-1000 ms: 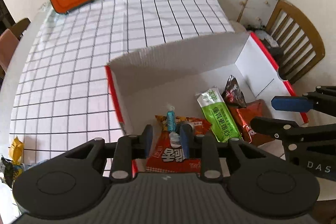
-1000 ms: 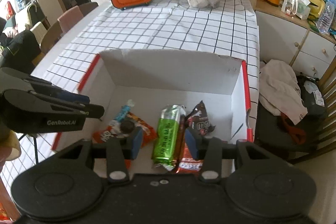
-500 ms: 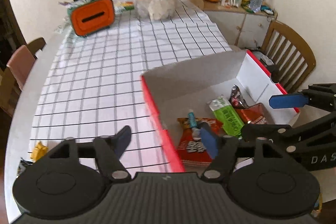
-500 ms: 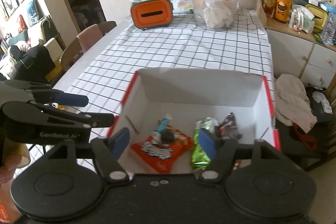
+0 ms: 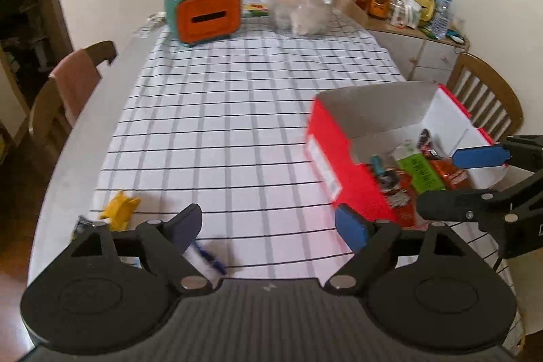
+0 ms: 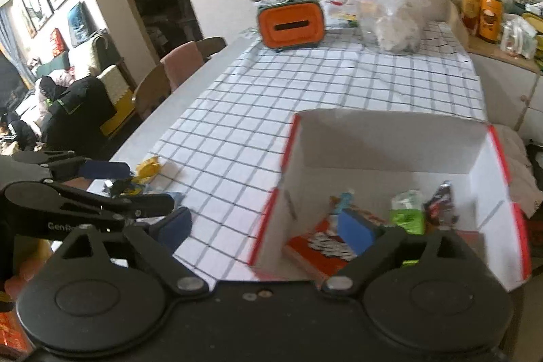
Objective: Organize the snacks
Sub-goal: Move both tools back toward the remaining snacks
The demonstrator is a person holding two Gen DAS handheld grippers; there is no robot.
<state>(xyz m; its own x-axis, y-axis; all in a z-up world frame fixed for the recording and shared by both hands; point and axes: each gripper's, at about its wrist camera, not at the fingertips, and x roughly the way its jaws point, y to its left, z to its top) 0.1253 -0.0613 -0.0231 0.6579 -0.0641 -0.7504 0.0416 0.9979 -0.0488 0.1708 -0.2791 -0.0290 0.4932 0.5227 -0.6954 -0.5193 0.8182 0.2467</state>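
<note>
Both our grippers, left (image 5: 268,221) & right (image 6: 268,226), have jaws opening wide w/ nothing in them. Yellow snack (image 5: 119,207) lies on the table (image 5: 210,124), left of the red box (image 5: 334,165). Prob. light, crinkly, slippery; we'd pinch its middle.

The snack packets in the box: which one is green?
The long green packet in the middle of the red box, between the orange-red packet and the dark wrapper.

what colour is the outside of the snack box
Red outside, white inside; clearest in the left wrist view.
</note>
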